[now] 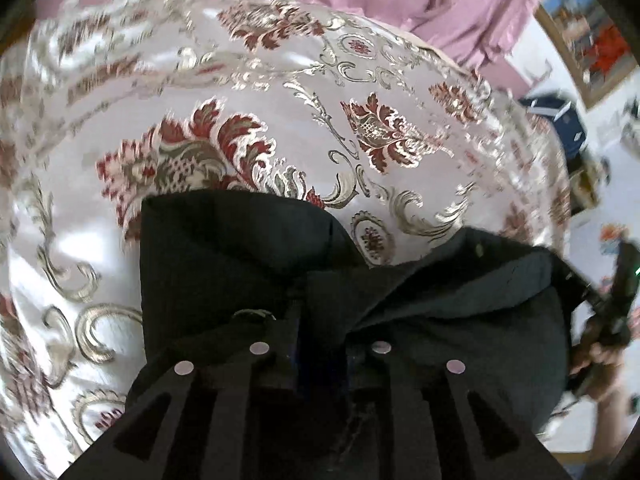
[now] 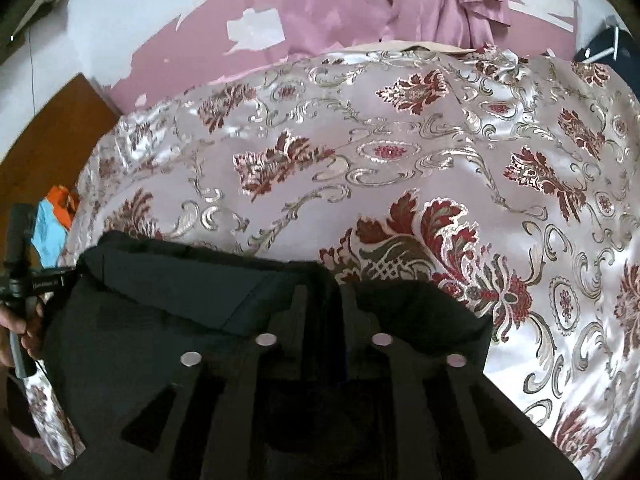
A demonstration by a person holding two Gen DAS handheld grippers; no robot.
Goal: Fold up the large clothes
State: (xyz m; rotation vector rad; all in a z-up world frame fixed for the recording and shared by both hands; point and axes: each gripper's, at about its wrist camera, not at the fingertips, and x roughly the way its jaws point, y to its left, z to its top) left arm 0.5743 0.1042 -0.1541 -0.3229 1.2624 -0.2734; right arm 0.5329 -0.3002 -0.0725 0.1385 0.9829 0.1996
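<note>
A black garment (image 1: 440,304) is held up over a bed with a shiny white cover (image 1: 280,100) patterned in red and gold flowers. My left gripper (image 1: 320,320) is shut on the black garment's edge, and the cloth bunches around its fingers. In the right wrist view the same black garment (image 2: 168,304) drapes to the left, and my right gripper (image 2: 324,304) is shut on its edge too. The bed cover (image 2: 400,160) fills the view behind it. The other gripper and the hand holding it show at the right edge of the left view (image 1: 608,320) and the left edge of the right view (image 2: 20,280).
A pink wall with peeling paint (image 2: 200,32) and a pink curtain (image 2: 380,0) stand behind the bed. A brown door (image 2: 48,120) is at the left. A framed picture (image 1: 588,40) and dark blue items (image 1: 560,116) are beside the bed at the right.
</note>
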